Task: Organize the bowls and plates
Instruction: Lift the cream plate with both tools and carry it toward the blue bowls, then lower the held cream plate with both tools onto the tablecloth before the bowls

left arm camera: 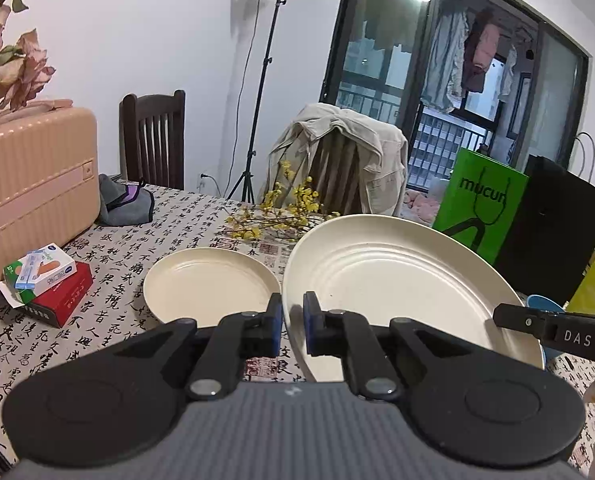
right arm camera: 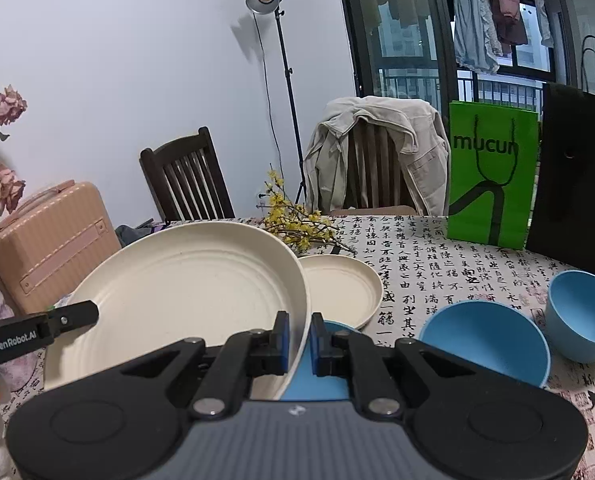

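While both grippers tilt downward, left fingers point(left arm camera: 275, 320) and right fingers point(right arm camera: 283, 336) clamp opposite rims of the large plate point(left arm camera: 397, 276).

A pink suitcase point(left arm camera: 37, 184) stands at the table's left edge, with small boxes point(left arm camera: 47, 280) stacked just beside it on the calligraphy tablecloth point(right arm camera: 437, 264). Yellow flower sprigs point(right arm camera: 297, 220) lie mid-table, a green bag point(right arm camera: 493, 172) stands upright at right, and a jacket point(right arm camera: 377, 152) drapes a chair.

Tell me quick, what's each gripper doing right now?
Left gripper: shut on the large plate's rim.
Right gripper: shut on the same plate's opposite rim.
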`<action>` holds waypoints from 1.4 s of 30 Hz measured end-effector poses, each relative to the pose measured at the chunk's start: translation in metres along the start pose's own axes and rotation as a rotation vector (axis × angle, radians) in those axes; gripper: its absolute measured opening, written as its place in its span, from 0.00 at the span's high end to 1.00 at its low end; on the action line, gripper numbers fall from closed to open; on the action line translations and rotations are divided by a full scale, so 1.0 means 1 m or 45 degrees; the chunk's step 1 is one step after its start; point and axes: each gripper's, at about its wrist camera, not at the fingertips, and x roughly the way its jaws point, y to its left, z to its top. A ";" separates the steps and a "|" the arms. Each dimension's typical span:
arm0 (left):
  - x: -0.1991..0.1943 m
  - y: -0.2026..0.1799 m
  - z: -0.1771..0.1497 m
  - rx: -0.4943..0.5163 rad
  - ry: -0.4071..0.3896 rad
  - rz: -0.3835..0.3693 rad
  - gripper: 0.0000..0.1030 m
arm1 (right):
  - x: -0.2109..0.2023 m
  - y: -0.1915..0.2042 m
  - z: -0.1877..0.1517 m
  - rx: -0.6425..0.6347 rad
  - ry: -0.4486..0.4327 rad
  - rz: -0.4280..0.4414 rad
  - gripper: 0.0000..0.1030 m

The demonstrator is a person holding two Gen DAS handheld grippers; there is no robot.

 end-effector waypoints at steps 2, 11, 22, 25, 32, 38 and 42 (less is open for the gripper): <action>-0.005 -0.004 -0.002 0.010 -0.005 -0.010 0.90 | -0.006 -0.003 -0.003 0.007 -0.008 -0.003 0.90; -0.019 -0.021 -0.010 0.050 -0.016 -0.048 0.90 | -0.033 -0.016 -0.017 0.026 -0.044 -0.026 0.90; -0.033 -0.040 -0.021 0.093 -0.029 -0.117 0.90 | -0.067 -0.032 -0.034 0.048 -0.099 -0.070 0.90; -0.035 -0.046 -0.025 0.107 -0.032 -0.135 0.90 | -0.076 -0.036 -0.040 0.050 -0.116 -0.083 0.90; -0.040 -0.060 -0.034 0.128 -0.033 -0.176 0.89 | -0.094 -0.047 -0.049 0.066 -0.144 -0.111 0.90; -0.043 -0.071 -0.042 0.154 -0.034 -0.213 0.89 | -0.107 -0.057 -0.058 0.081 -0.167 -0.145 0.90; -0.043 -0.079 -0.048 0.171 -0.029 -0.239 0.89 | -0.115 -0.065 -0.065 0.098 -0.175 -0.163 0.90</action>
